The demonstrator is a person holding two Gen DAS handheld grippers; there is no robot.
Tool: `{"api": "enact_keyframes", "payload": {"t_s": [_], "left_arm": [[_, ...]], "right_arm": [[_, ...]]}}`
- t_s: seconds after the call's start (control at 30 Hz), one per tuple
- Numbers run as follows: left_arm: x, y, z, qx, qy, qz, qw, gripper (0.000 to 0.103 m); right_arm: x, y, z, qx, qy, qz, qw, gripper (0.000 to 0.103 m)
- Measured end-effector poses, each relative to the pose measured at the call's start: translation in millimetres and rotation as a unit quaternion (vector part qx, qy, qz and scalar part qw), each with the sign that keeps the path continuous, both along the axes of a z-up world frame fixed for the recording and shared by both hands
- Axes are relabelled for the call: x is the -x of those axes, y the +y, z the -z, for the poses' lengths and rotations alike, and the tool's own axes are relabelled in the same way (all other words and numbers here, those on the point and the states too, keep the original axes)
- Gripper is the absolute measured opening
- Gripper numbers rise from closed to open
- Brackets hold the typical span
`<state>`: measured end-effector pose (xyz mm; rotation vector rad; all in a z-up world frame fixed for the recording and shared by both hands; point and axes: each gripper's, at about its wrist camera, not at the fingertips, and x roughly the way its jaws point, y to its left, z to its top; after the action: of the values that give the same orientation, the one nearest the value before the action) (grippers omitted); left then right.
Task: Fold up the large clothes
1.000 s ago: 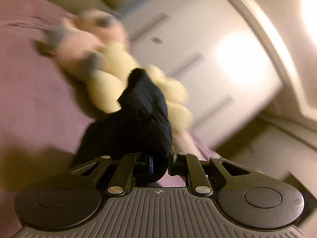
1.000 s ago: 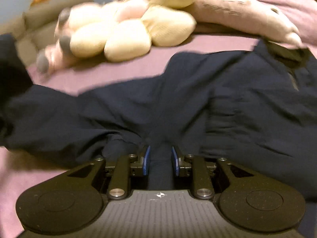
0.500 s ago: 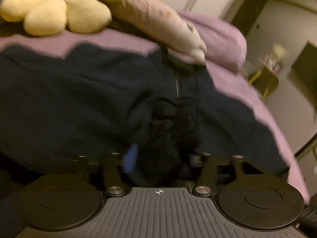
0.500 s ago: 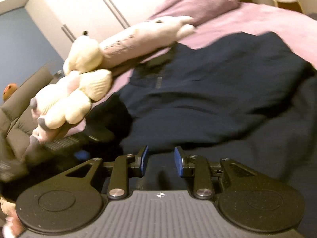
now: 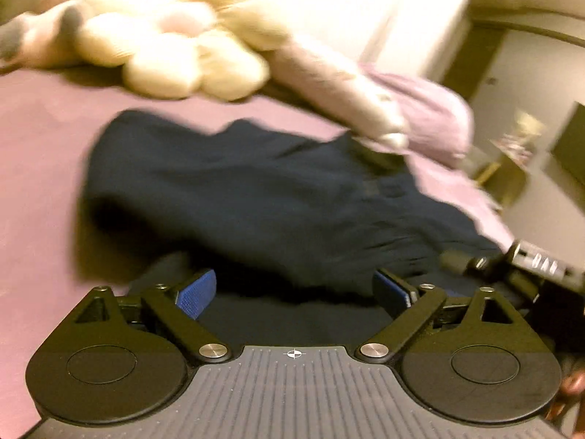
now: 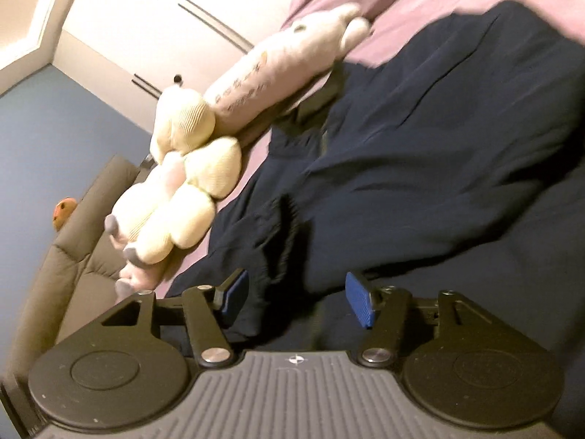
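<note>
A bed under a mauve-pink fitted sheet [image 5: 40, 153] fills most of both views. Spread across it lies the large dark navy cloth garment [image 5: 256, 197], rumpled, reaching from the centre of the left wrist view down to six o'clock. At eleven o'clock from it a cream and pink plush toy with rounded lobes [image 5: 175, 55] rests on the sheet, and a long pale pink plush body [image 6: 278, 69] touches the garment's upper edge. The left gripper [image 5: 292, 292] has released: its blue pads are spreading wide, cloth lying between them unpressed. The right gripper [image 6: 296, 298] is likewise opening, a fold of navy cloth standing between its pads, loose. At three o'clock in the left view, part of the other black tool [image 5: 526, 267] shows.
</note>
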<state>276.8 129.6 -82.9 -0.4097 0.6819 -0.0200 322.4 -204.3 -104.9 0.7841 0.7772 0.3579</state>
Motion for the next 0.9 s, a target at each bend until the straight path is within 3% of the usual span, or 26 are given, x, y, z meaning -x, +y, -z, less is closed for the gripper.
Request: {"api": "enact_keyframes", "payload": {"t_s": [0.1, 0.2, 0.23, 0.27, 0.3, 0.4, 0.5, 0.57, 0.63, 0.8, 0.9], "left_arm": [[-4, 27, 13, 0.026, 0.030, -0.031, 0.9987, 0.079], [-7, 45, 14, 0.054, 0.021, -0.038, 0.9976, 0.078], [-11, 46, 15, 0.052, 0.020, -0.039, 0.9977, 0.076], [-14, 47, 15, 0.048, 0.020, -0.040, 0.9979, 0.075], [-14, 46, 14, 0.043, 0.019, -0.041, 0.9981, 0.074], [-18, 45, 8, 0.019, 0.012, -0.043, 0.9988, 0.071], [-33, 37, 7, 0.002, 0.017, -0.040, 0.9991, 0.063], [-43, 37, 8, -0.005, 0.020, -0.044, 0.9988, 0.057], [-56, 35, 10, 0.000, 0.024, -0.044, 0.9988, 0.058], [-78, 22, 23, -0.023, 0.051, -0.039, 0.9976, 0.053], [-76, 14, 23, -0.036, 0.047, -0.022, 0.9980, 0.053]], "right_arm": [[-22, 22, 4, 0.000, 0.015, -0.009, 1.000, 0.059], [-41, 41, 8, -0.003, 0.026, -0.020, 0.999, 0.054], [-45, 46, 8, 0.002, 0.028, -0.024, 0.999, 0.048], [-49, 53, 8, 0.010, 0.029, -0.031, 0.999, 0.025], [-51, 60, 6, 0.029, 0.030, -0.036, 0.998, 0.014], [-46, 68, -25, 0.088, -0.025, -0.041, 0.995, 0.011], [-34, 40, -65, 0.038, -0.081, -0.018, 0.996, 0.011], [-28, 16, -83, 0.030, -0.107, 0.006, 0.994, 0.011], [-25, -9, -90, 0.033, -0.116, 0.033, 0.992, 0.011], [-32, -55, -64, 0.101, -0.070, 0.095, 0.988, 0.011], [-45, -71, -29, 0.146, -0.002, 0.110, 0.983, 0.011]]}}
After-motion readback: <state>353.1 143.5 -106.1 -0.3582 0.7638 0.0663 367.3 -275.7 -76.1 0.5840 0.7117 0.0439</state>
